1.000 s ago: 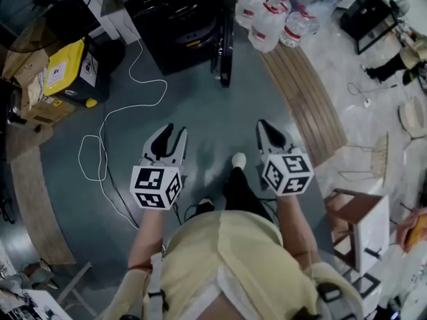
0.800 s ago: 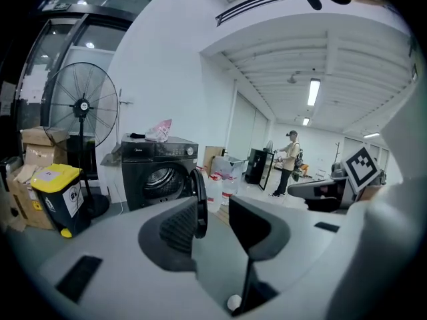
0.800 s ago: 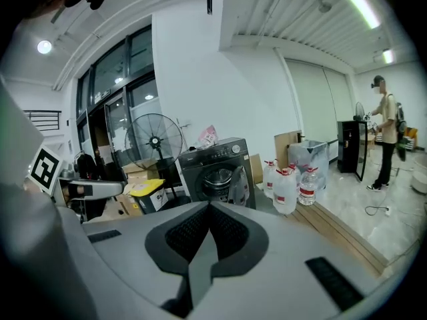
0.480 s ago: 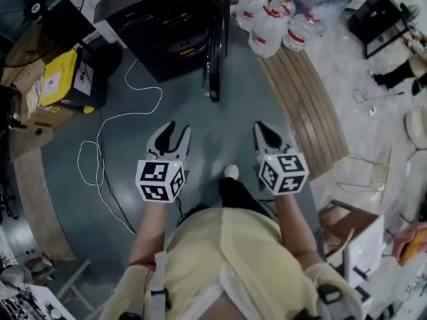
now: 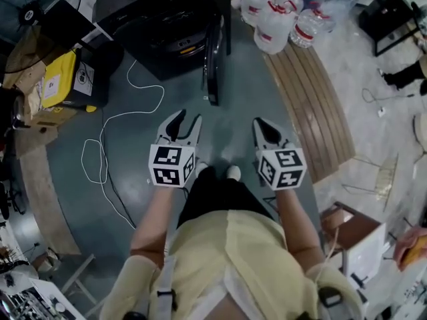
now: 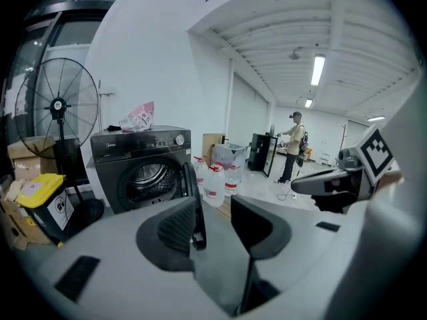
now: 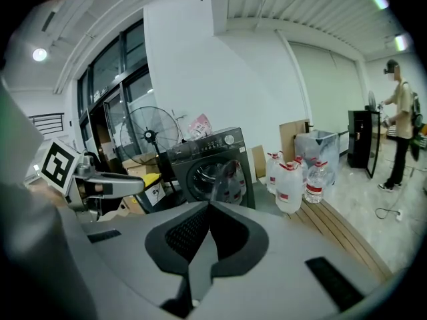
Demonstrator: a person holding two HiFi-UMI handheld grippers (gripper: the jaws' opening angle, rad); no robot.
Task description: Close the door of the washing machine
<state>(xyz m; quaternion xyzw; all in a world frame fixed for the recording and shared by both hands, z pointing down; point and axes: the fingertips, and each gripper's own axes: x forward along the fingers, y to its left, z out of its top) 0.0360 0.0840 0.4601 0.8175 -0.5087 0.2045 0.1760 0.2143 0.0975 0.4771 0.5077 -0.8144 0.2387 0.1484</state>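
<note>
Two claws are held over the grey floor (image 5: 223,131), short of the washing machine (image 5: 160,32), whose top is cut off by the head view's upper edge. Its door (image 5: 213,59) is seen swung open, edge-on, right of the drum. Left claw (image 5: 185,123): jaws spread, just been opening, nothing between them. Right claw (image 5: 258,124): jaws pressed together, empty. Brand mark on the machine's panel is too small to be read; print on the water bottles' (image 5: 271,25) red labels and the yellow box (image 5: 60,72) is likewise illegible
</note>
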